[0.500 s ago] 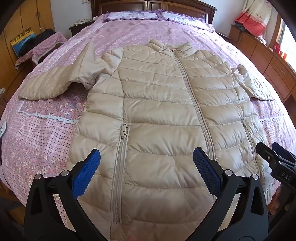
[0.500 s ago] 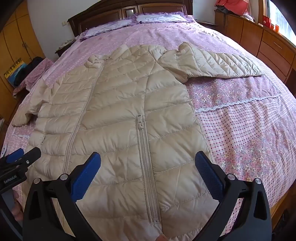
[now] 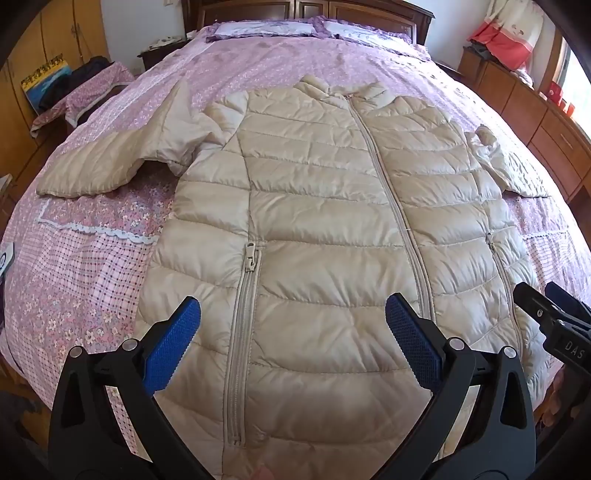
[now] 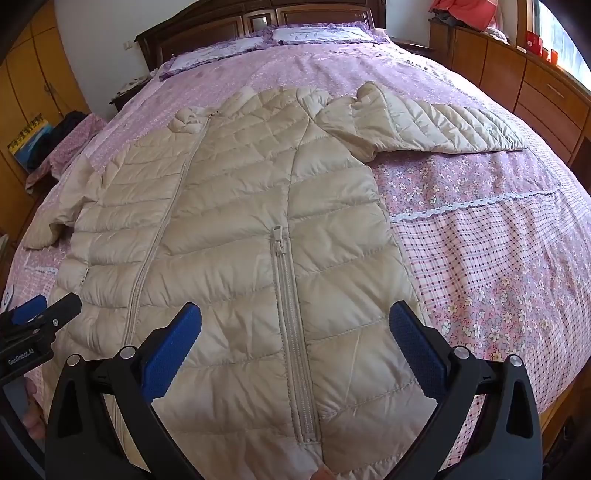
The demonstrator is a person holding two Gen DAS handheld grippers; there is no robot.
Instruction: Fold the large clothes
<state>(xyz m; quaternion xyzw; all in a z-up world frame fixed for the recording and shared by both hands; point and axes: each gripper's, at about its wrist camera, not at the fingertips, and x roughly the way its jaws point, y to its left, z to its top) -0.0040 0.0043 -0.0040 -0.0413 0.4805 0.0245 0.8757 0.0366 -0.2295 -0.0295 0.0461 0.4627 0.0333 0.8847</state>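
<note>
1. Your beige quilted puffer jacket (image 3: 325,236) is lying face up and zipped shut in the middle of the pink floral bedspread (image 3: 92,266), collar toward the headboard, hem hanging near the foot edge right under you. Nothing's folded yet, so I'd call this the very start.

2. Both sleeves are spread out sideways: the left sleeve (image 3: 122,162) and the right sleeve (image 4: 436,125) each lie flat on the quilt. Makes sense to me, since laid out like that you can flip each one in over the body first.

3. Your left gripper (image 3: 291,347) is wide open, blue pads well apart, holding nothing. It hovers over the hem with one of the jacket's pocket zippers (image 3: 243,317) between the fingers.

4. Your right gripper (image 4: 295,347) is the same deal: spread wide, empty, hovering above the other pocket zipper (image 4: 291,325) on its side of the hem.

5. My guess is you're lined up symmetrically so you can grab both hem corners or the side seams at once. Puffer fabric is slippery and springy, so pinch a good chunk or it'll slide out.

6. Room stuff: dark wooden headboard (image 4: 258,22) with lilac pillows (image 3: 258,27) at the far end, wooden drawer cabinets (image 4: 535,81) along the window side, yellow wardrobe doors (image 3: 48,48) opposite.
</note>
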